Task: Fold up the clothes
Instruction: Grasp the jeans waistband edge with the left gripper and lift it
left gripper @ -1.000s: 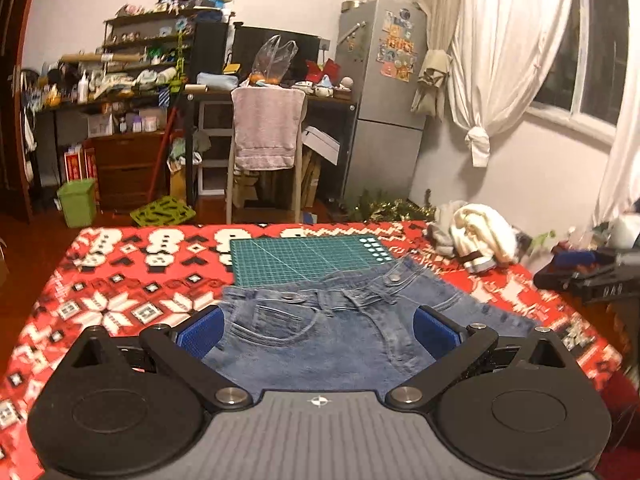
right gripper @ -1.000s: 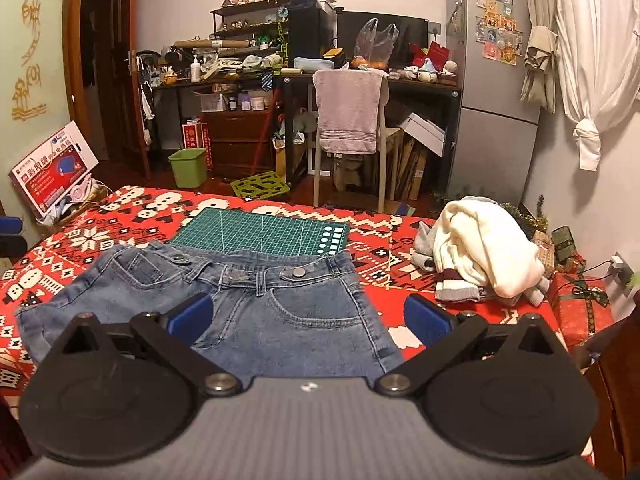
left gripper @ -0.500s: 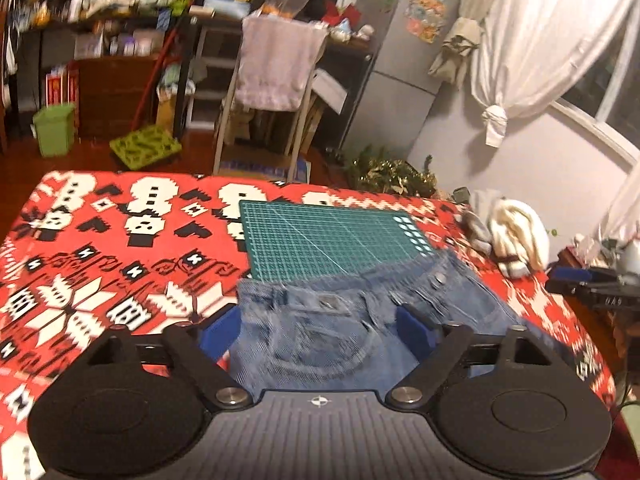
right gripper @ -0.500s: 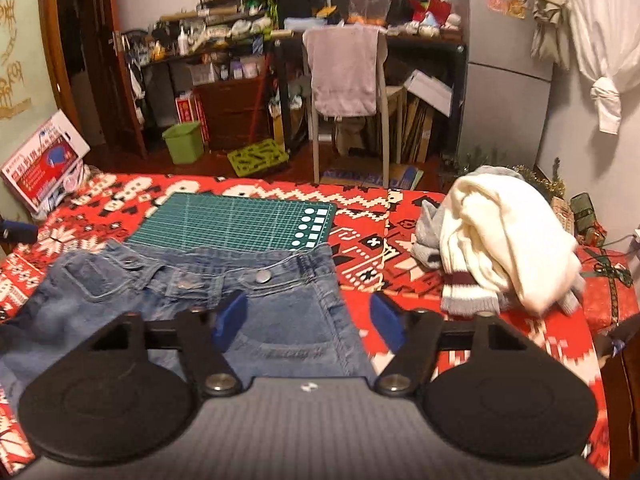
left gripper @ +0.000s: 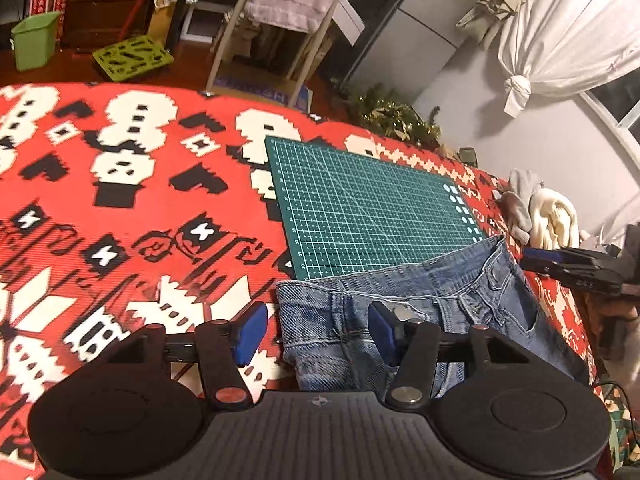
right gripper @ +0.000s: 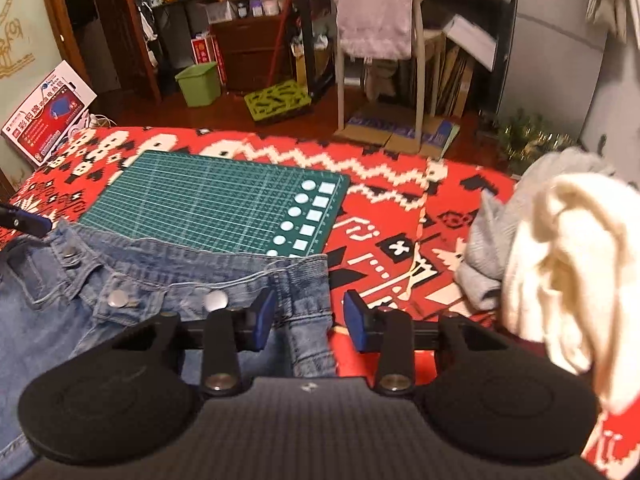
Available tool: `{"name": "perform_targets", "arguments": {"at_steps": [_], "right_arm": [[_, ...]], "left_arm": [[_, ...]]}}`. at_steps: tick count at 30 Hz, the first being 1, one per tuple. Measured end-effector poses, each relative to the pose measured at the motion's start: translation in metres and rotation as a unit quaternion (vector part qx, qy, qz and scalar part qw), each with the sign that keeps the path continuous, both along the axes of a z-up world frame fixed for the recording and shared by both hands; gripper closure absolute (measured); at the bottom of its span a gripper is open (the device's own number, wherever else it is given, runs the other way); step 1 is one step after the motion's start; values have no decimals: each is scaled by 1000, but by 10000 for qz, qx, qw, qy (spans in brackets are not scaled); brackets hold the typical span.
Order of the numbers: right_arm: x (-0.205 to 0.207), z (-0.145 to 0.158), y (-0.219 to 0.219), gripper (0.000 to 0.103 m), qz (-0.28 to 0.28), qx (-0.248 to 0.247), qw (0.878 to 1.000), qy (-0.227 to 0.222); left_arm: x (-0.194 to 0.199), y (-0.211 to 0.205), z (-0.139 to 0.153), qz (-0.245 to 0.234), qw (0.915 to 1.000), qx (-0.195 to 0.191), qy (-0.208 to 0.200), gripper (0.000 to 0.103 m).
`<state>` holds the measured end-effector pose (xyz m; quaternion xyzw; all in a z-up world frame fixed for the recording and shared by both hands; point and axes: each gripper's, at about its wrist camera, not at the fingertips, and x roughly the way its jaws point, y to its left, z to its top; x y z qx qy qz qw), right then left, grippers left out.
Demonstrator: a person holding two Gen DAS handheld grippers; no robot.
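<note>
On the red, white and black patterned tablecloth, the faded blue denim jeans lie flat, waistband overlapping the near edge of the green gridded cutting mat. The left gripper is spread apart astride the waistband's left corner; the right gripper gapes likewise over the right corner. Only the right wrist view shows the cream and grey heap of clothes fully, blurred. Whether the blue pads touch denim is unclear.
</note>
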<state>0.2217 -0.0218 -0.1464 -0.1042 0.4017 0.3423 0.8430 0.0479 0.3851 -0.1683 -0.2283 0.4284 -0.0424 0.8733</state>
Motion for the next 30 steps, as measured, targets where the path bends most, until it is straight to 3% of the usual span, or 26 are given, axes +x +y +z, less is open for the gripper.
{"name": "perform_targets", "arguments": {"at_steps": [5, 8, 9, 10, 13, 18, 24, 30], "right_arm": [[20, -17, 6, 69, 56, 86, 9997, 226], [25, -23, 9, 81, 116, 120, 9995, 286], [23, -21, 9, 94, 104, 129, 9996, 239], [21, -20, 9, 94, 92, 138, 9997, 193], [15, -14, 9, 94, 55, 166, 9998, 53], [11, -2, 7, 95, -52, 270, 9995, -140], [31, 10, 15, 95, -359, 246, 9979, -476], [61, 1, 32, 93, -503, -48, 9963, -690]], "left_arm": [[7, -1, -7, -116, 9999, -33, -32, 61], [8, -3, -6, -104, 9997, 226, 4, 84], [8, -5, -5, -112, 9992, 393, 21, 92], [7, -7, -4, -180, 9986, 493, -17, 94], [4, -16, 5, -397, 9952, 871, -194, 96], [11, -19, 22, -378, 9910, 1125, -611, 97], [55, -25, 36, -396, 9809, 1707, -841, 97], [105, -26, 25, -318, 9721, 2184, -791, 97]]}}
